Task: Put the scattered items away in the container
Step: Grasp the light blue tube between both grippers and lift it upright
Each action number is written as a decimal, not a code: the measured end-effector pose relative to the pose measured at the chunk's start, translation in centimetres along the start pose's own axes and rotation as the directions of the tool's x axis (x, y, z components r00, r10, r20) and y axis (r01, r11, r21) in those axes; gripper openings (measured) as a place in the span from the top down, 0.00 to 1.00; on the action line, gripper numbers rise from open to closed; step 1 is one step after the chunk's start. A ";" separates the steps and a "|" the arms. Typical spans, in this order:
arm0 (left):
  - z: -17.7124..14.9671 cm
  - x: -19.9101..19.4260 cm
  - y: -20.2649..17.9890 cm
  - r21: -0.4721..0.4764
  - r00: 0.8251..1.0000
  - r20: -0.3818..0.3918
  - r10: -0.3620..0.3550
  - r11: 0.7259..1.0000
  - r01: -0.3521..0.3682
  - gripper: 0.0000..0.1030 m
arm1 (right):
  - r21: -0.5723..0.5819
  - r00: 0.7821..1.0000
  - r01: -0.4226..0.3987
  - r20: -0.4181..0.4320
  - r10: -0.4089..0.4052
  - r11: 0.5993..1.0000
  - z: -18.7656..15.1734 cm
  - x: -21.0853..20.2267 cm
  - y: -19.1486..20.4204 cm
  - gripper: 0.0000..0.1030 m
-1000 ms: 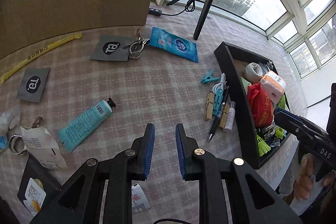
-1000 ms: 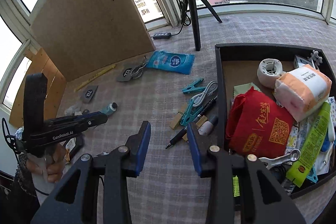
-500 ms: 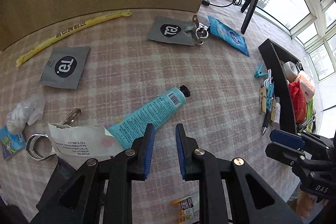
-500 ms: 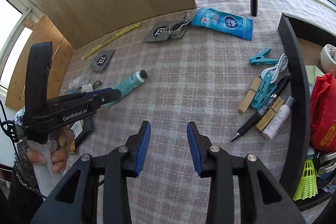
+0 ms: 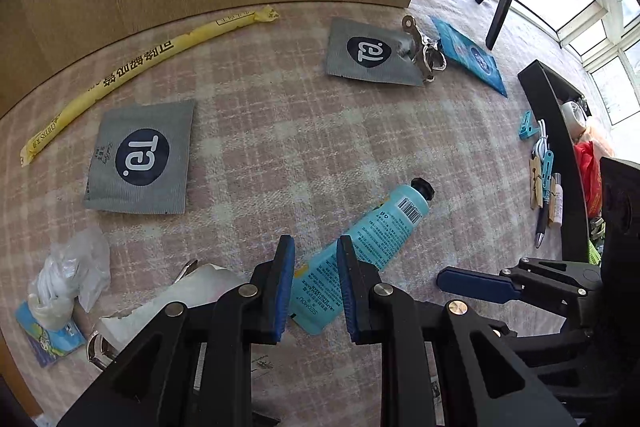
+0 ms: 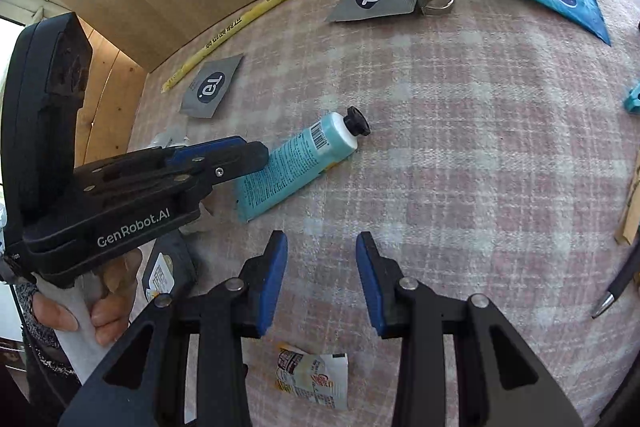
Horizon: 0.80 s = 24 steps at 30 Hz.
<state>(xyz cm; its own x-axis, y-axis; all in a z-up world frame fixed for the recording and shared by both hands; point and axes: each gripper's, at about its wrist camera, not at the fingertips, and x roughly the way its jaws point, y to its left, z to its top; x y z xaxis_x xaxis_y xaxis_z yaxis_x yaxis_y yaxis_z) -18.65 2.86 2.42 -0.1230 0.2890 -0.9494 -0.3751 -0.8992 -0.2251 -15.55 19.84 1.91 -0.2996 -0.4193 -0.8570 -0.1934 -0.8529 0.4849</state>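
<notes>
Checked pink cloth covers the desk (image 5: 320, 155), where the teal tube (image 5: 372, 239) lies cap toward one o'clock. Its flat tail sits between the parted pads of the left gripper (image 5: 316, 291), not yet squeezed. The step in hand is grasping it; next, close and carry to the black container (image 5: 556, 163) at three o'clock. The right gripper (image 6: 320, 283) hangs spread, empty, over bare cloth.
</notes>
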 end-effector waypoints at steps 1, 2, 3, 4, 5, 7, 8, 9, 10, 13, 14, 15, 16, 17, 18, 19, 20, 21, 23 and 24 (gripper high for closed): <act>0.1 0.0 0.2 0.003 1.000 -0.003 -0.014 1.000 0.014 0.79 | 0.004 1.000 -0.008 0.004 0.008 1.000 0.3 0.1 0.0 0.66; 0.2 0.1 0.5 0.010 1.000 -0.009 -0.030 0.999 0.030 0.79 | 0.007 1.000 -0.008 0.009 0.008 1.000 0.6 0.1 0.1 0.66; 0.4 0.1 0.6 0.019 0.999 -0.016 -0.047 0.999 0.047 0.79 | 0.010 1.000 -0.008 0.013 0.007 1.000 0.9 0.2 0.1 0.66; 0.5 0.1 0.8 0.030 0.998 -0.023 -0.062 0.998 0.063 0.79 | 0.015 1.000 -0.010 0.019 0.009 1.000 1.2 0.3 0.0 0.66; 0.5 0.2 0.9 0.040 0.997 -0.031 -0.078 0.996 0.079 0.79 | 0.022 1.000 -0.016 0.024 0.015 1.000 1.5 0.3 -0.1 0.66; 0.5 0.2 1.1 0.052 0.993 -0.045 -0.111 0.992 0.114 0.77 | 0.049 0.999 -0.037 0.029 0.036 0.998 2.1 0.5 -0.5 0.68; 0.5 0.2 1.1 0.060 0.990 -0.054 -0.130 0.989 0.133 0.76 | 0.063 0.998 -0.047 0.032 0.045 0.997 2.4 0.5 -0.6 0.69; 0.3 0.4 0.9 0.070 0.988 -0.064 -0.143 0.987 0.147 0.75 | 0.077 0.998 -0.059 0.033 0.056 0.995 2.6 0.6 -0.8 0.70; 0.2 0.4 0.6 0.090 0.987 -0.065 -0.146 0.984 0.152 0.74 | 0.091 0.997 -0.069 0.034 0.066 0.993 2.8 0.7 -0.9 0.70; -0.1 0.4 -0.4 0.140 0.986 -0.071 -0.152 0.977 0.161 0.73 | 0.114 0.996 -0.089 0.038 0.086 0.989 3.4 0.9 -1.0 0.70; -0.2 0.4 -0.6 0.148 0.987 -0.067 -0.146 0.977 0.155 0.73 | 0.117 0.995 -0.091 0.039 0.087 0.989 3.5 1.0 -1.0 0.71; -0.2 0.4 -0.5 0.147 0.986 -0.067 -0.153 0.976 0.162 0.73 | 0.121 0.995 -0.095 0.039 0.091 0.988 3.6 1.1 -1.0 0.71; -0.2 0.5 -0.5 0.138 0.980 -0.075 -0.183 0.972 0.192 0.72 | 0.125 0.995 -0.100 0.038 0.096 0.987 3.7 1.1 -1.0 0.71; -0.2 0.6 -0.5 0.126 0.974 -0.082 -0.209 0.968 0.218 0.72 | 0.128 0.994 -0.105 0.035 0.101 0.986 3.8 1.2 -1.0 0.71; -0.3 0.8 -0.7 0.126 0.973 -0.084 -0.217 0.966 0.227 0.72 | 0.129 0.994 -0.108 0.035 0.104 0.986 3.8 1.2 -0.9 0.71; -0.4 0.7 -1.0 0.138 0.974 -0.077 -0.213 0.965 0.222 0.72 | 0.128 0.994 -0.108 0.036 0.104 0.986 3.8 1.2 -0.9 0.71; -0.5 0.8 -1.3 0.147 0.973 -0.078 -0.216 0.963 0.225 0.72 | 0.127 0.994 -0.109 0.038 0.104 0.986 3.8 1.3 -0.8 0.71; -0.6 0.9 -1.6 0.149 0.971 -0.082 -0.224 0.961 0.234 0.72 | 0.126 0.993 -0.112 0.038 0.108 0.986 3.8 1.4 -0.7 0.71; -0.8 0.9 -2.2 0.155 0.972 -0.073 -0.222 0.961 0.231 0.72 | 0.125 0.992 -0.121 0.036 0.117 0.985 3.7 1.6 -0.5 0.71; -0.9 0.9 -2.5 0.162 0.975 -0.065 -0.212 0.962 0.220 0.72 | 0.120 0.993 -0.116 0.038 0.112 0.986 3.6 1.6 -0.4 0.71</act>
<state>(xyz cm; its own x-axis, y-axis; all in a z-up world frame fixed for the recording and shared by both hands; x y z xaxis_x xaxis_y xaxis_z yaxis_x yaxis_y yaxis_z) -16.98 5.01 1.93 0.0194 0.4513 -0.8921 -0.5370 -0.7480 -0.3901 -19.34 20.65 1.03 -0.3543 -0.5004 -0.7900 -0.2680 -0.7550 0.5984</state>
